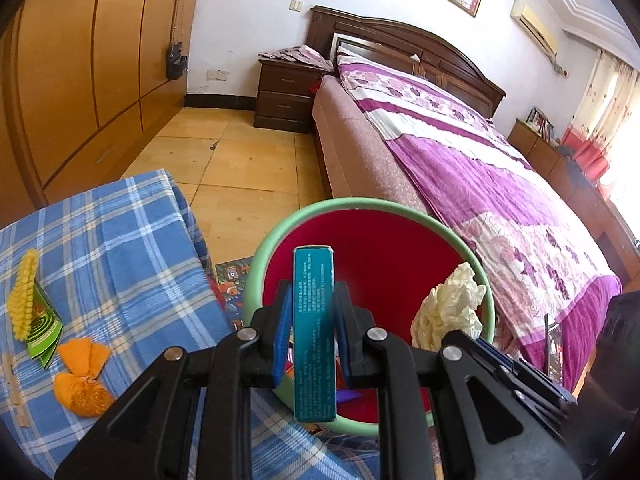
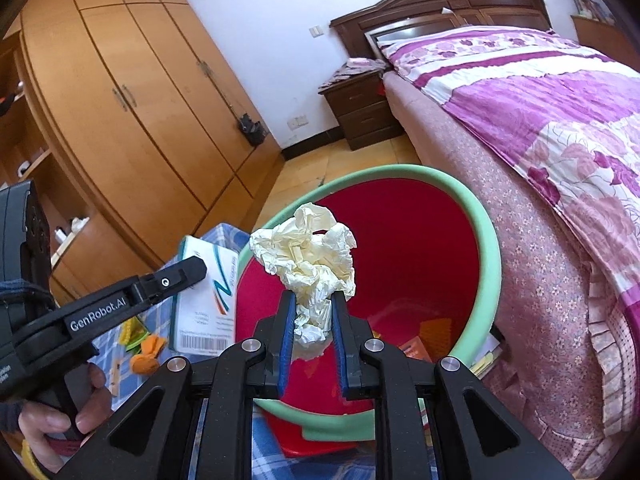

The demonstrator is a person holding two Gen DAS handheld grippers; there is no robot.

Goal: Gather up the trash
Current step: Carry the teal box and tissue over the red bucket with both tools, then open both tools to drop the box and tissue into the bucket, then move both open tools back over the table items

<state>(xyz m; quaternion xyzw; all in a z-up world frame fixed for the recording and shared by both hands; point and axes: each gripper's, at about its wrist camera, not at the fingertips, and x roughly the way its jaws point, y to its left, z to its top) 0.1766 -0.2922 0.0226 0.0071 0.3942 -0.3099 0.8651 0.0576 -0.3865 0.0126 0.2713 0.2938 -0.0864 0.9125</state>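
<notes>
My left gripper [image 1: 313, 308] is shut on a teal and white carton [image 1: 314, 332], held upright over the near rim of the red bin with a green rim [image 1: 360, 205]. The carton [image 2: 206, 300] also shows in the right wrist view, left of the bin [image 2: 486, 216]. My right gripper [image 2: 313, 312] is shut on a crumpled cream paper ball [image 2: 310, 258], held above the bin's mouth. The paper ball [image 1: 446, 306] shows at the bin's right side in the left wrist view. Some trash lies in the bin's bottom.
A blue checked tablecloth [image 1: 120, 248] covers the table at left. On it lie orange peel [image 1: 82, 376], a yellow corn cob [image 1: 23, 294], a green packet [image 1: 44, 328] and a wooden stick [image 1: 16, 390]. A bed [image 1: 460, 152] stands right of the bin. A wardrobe [image 1: 80, 60] lines the left wall.
</notes>
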